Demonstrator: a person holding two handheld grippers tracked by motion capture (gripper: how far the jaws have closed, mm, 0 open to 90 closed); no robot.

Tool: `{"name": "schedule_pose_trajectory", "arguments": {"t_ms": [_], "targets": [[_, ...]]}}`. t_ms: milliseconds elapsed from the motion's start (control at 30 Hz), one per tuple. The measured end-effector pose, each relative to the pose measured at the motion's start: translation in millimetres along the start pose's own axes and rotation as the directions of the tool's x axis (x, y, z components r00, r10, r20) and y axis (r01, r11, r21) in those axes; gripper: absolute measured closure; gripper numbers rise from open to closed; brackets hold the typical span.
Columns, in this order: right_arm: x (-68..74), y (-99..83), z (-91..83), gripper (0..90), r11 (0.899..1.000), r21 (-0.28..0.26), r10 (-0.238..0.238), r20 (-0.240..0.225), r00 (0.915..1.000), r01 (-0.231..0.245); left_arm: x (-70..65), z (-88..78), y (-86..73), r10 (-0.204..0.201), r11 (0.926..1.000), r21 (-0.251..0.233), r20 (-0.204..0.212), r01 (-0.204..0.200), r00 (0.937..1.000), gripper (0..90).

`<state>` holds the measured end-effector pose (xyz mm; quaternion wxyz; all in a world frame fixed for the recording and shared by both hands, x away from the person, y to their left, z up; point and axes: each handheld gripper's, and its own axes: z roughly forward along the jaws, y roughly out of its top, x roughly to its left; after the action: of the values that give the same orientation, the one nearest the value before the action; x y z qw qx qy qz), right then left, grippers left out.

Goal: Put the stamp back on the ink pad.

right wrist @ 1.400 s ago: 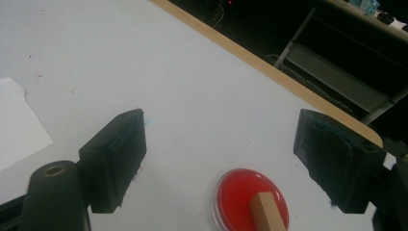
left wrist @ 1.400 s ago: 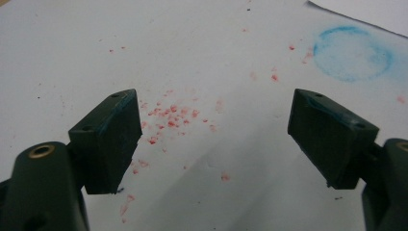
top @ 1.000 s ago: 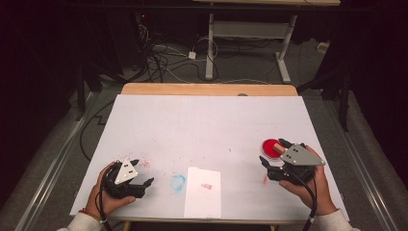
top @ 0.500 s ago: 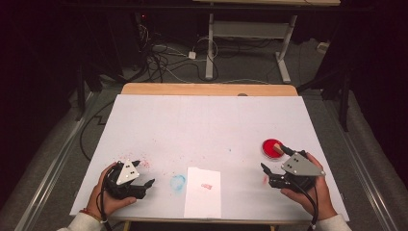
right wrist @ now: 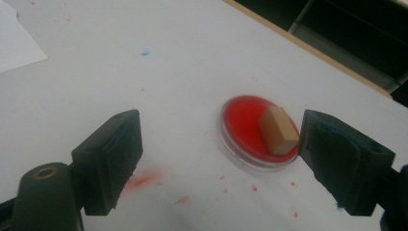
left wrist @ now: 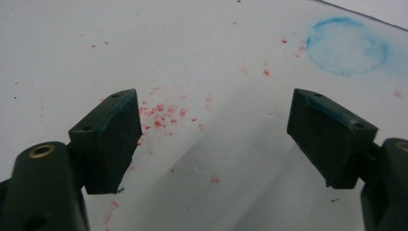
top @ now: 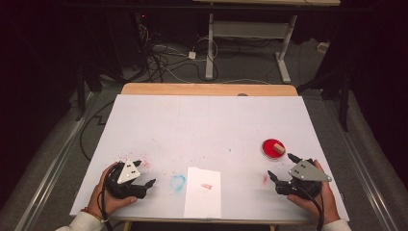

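Hovering just near of the red dish (top: 273, 148), the right gripper (top: 284, 169) is sitting with its jaws wide apart and nothing between them, so my guess is it's lining up to grab the little wooden block (right wrist: 278, 130) that's lying in the dish at the right side of the surface (top: 207, 130). In the right gripper view the block is lying tilted in the paint, close to the right-hand jaw, so I'd be centring the jaws on it first, then coming down and pinching its dry sides gently so the dish isn't getting dragged along. The left gripper (top: 143, 174) is resting near-left, jaws open and empty too, just left of the blue ring (left wrist: 347, 46) and the white paper (top: 203, 191).
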<state>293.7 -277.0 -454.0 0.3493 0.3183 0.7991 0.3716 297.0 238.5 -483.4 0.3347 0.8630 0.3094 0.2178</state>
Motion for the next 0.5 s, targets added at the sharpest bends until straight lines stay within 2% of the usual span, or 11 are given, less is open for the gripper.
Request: {"name": "schedule_pose_trajectory", "arguments": {"t_ms": [167,300,500], "targets": [[0.0,-11.7,2.4,16.1,0.999,0.035,0.006,0.011,0.9999,-0.007,1.9,3.5,2.0,-0.005,1.0000,-0.005,0.014,0.005,0.9999,18.8],[0.7,-18.2,1.7,16.1,0.998,0.036,0.040,0.024,0.9989,-0.041,2.0,4.6,2.1,-0.004,1.0000,-0.001,0.013,0.004,0.9999,18.8],[4.2,-28.9,3.9,16.1,0.997,0.067,0.039,0.009,0.9992,-0.039,-1.0,0.3,1.2,-0.002,1.0000,-0.004,-0.001,0.002,1.0000,18.8]]}}
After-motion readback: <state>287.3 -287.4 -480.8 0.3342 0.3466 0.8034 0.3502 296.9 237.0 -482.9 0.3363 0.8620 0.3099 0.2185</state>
